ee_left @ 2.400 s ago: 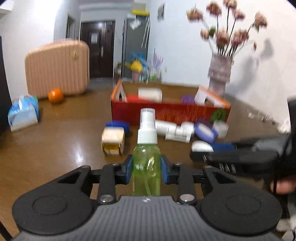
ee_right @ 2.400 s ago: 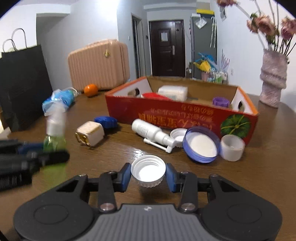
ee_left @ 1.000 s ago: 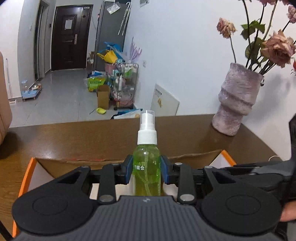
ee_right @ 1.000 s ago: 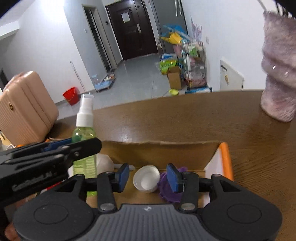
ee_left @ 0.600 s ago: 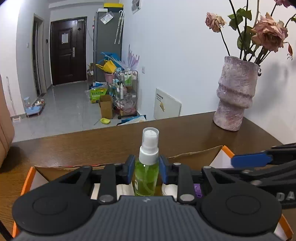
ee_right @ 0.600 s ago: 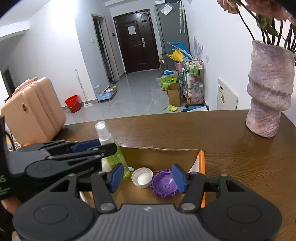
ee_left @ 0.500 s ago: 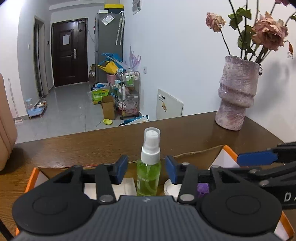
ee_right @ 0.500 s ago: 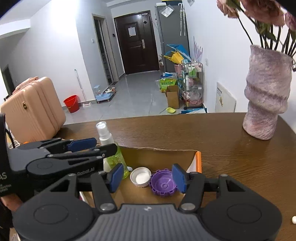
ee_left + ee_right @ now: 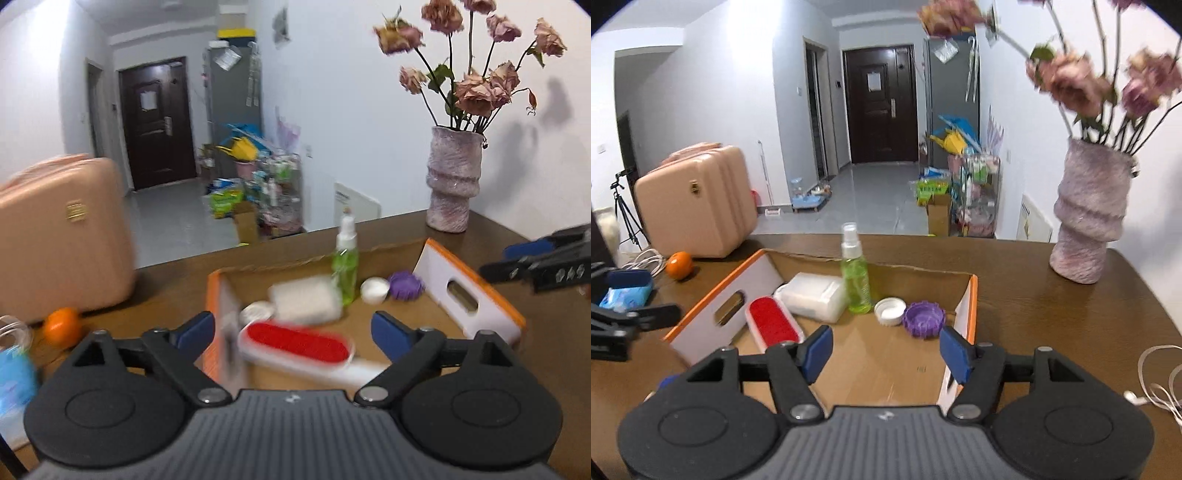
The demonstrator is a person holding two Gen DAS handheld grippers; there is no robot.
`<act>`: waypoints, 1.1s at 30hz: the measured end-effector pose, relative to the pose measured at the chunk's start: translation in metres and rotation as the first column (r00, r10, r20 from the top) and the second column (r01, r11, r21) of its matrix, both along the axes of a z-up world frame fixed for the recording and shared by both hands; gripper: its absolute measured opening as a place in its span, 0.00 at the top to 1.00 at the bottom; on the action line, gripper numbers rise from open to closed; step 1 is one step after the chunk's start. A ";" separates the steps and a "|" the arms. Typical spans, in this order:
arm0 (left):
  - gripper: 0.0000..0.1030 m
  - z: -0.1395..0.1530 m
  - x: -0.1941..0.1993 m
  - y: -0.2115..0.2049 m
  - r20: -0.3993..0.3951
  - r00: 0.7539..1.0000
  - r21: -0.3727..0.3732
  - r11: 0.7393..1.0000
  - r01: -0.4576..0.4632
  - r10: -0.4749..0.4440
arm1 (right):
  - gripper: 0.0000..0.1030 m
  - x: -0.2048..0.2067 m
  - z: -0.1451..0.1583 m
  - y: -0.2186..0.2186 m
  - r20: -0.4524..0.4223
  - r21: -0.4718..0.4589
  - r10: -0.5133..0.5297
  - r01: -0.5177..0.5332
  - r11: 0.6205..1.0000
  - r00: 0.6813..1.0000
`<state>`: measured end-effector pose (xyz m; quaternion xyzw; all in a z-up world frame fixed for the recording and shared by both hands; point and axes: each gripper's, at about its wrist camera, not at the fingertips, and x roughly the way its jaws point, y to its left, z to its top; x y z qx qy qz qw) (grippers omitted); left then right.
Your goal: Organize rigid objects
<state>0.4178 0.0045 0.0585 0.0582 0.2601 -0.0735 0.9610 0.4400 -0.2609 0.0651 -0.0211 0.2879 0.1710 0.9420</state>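
Released a moment ago, the green spray bottle [image 9: 855, 273] now stands upright on its own at the far side of the cardboard box [image 9: 971, 295], centre frame in the right wrist view, where half a second earlier it stood between the left gripper's pads; the white cap [image 9: 890, 311] and the purple lid [image 9: 923, 319] lie just right of it on the box floor, touching or nearly so, no longer between the right gripper's fingers; a white rectangular case [image 9: 812, 296] sits beside the bottle on its left, with a red-faced brush [image 9: 772, 324] nearer the lower left of the box; the left gripper [image 9: 291, 330], its jaws having just swung wide, holds nothing and points down over the near edge of the box, farther back from the bottle than before; the right gripper [image 9: 886, 349], jaws also just opened and empty, tilts downward over the bare box floor at lower centre; a vase of dried roses [image 9: 1087, 221] stands on the wooden table [image 9: 1052, 314] at right, a pink suitcase [image 9: 696, 201] and an orange [image 9: 679, 265] at left.
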 end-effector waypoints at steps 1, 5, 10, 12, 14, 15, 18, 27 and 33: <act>0.07 0.002 -0.019 0.007 0.012 1.000 0.014 1.000 -0.016 0.016 | 0.38 -0.018 0.002 0.000 0.017 -0.006 0.004 -0.004 1.000 1.000; 0.03 0.002 -0.102 0.027 0.100 0.992 0.047 0.996 -0.080 0.075 | 0.33 -0.088 0.007 0.003 0.086 -0.011 0.013 -0.012 1.000 0.996; 0.00 -0.003 -0.190 0.035 0.157 0.979 0.019 0.991 -0.136 0.132 | 0.29 -0.170 -0.003 0.011 0.150 0.022 0.023 -0.027 0.999 0.988; 0.00 -0.006 -0.223 0.036 0.180 0.974 0.000 0.990 -0.141 0.139 | 0.28 -0.198 -0.015 0.014 0.174 0.049 0.003 -0.011 0.999 0.985; 0.00 -0.012 -0.253 0.035 0.210 0.964 0.002 0.986 -0.168 0.164 | 0.28 -0.224 -0.031 0.022 0.191 0.016 -0.021 0.018 1.000 0.981; 0.00 -0.016 -0.266 0.034 0.222 0.959 0.006 0.983 -0.184 0.178 | 0.28 -0.237 -0.038 0.026 0.194 0.005 -0.025 0.024 1.000 0.981; 0.00 -0.027 -0.299 0.033 0.210 0.955 -0.006 0.977 -0.213 0.209 | 0.28 -0.268 -0.055 0.028 0.168 0.046 -0.038 0.031 0.998 0.985; 0.00 -0.064 -0.329 0.021 0.097 0.979 -0.018 0.984 -0.177 0.177 | 0.28 -0.311 -0.076 0.037 0.157 0.036 -0.010 0.004 0.999 0.988; 0.00 -0.069 -0.291 0.025 0.097 0.980 -0.042 0.984 -0.171 0.174 | 0.28 -0.290 -0.074 0.039 0.147 0.058 -0.028 0.020 0.998 0.989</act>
